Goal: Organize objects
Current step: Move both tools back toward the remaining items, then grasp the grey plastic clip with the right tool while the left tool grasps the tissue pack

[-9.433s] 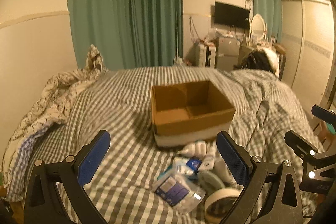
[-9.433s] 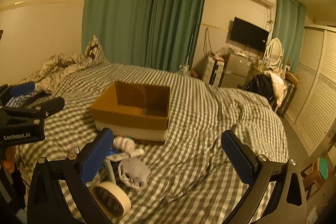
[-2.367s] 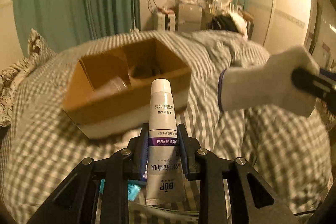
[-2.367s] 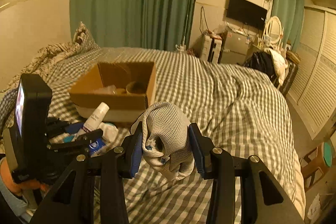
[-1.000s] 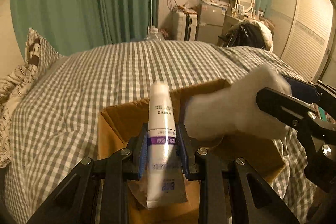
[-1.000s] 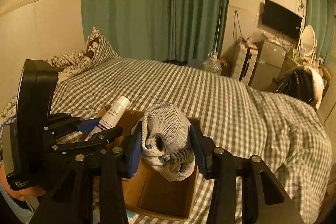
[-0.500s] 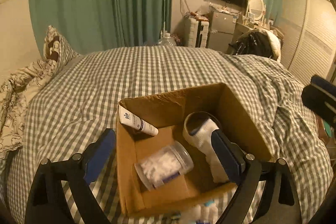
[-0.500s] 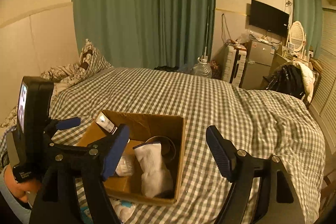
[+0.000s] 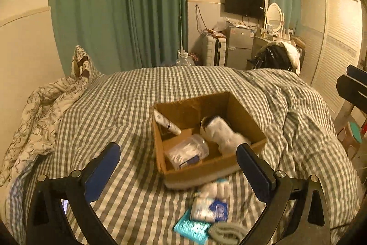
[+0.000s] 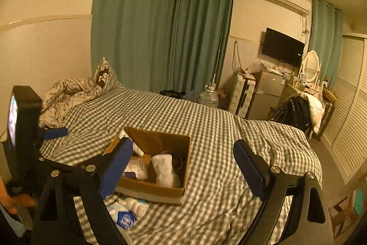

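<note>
Both grippers, left [image 9: 176,172] & right [image 10: 183,164], jaws wide apart w/ nothing held, cardboard box [image 9: 243,111] just ahead holding tube [image 9: 166,122], white sock [image 9: 221,130] & clear jar [image 9: 188,150].

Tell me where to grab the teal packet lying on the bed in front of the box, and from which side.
Grip the teal packet across its short width, coming straight down with the open left gripper. It lies flat on the checked bedspread, so there is no raised edge to catch; its far end tucks under the white-and-blue pack, so probably take the near, uncovered end.
</note>
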`<state>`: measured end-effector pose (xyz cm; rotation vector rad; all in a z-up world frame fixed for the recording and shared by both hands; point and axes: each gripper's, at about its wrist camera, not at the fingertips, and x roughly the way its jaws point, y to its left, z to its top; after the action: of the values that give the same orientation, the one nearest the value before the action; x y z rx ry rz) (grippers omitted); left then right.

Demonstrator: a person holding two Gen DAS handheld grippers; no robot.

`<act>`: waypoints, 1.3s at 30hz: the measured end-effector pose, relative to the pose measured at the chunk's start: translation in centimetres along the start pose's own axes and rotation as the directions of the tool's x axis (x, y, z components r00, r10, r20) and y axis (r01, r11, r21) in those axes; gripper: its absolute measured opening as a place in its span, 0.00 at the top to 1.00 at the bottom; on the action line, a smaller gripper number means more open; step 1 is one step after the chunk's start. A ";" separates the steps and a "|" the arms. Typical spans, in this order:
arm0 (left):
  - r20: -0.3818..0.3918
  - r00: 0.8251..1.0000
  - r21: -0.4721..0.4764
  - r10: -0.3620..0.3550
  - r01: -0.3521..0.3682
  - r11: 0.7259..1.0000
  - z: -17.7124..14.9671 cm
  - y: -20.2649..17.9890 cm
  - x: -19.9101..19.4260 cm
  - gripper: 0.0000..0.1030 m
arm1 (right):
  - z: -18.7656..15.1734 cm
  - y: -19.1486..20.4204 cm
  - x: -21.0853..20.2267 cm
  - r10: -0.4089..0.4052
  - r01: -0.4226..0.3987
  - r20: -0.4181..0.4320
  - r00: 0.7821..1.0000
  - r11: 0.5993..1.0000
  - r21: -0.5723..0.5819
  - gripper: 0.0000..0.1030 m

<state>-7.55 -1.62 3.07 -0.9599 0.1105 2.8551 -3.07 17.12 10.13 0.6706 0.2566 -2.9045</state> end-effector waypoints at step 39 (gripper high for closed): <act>-0.230 0.968 0.123 0.099 -0.072 0.990 -14.5 -0.5 3.5 0.00 | -21.0 7.4 7.9 0.274 -0.300 -0.477 0.835 0.954 0.022 0.87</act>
<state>-1.62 -2.37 -10.59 -1.2951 0.3413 2.7619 0.04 13.26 -12.98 1.2902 0.2586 -2.3982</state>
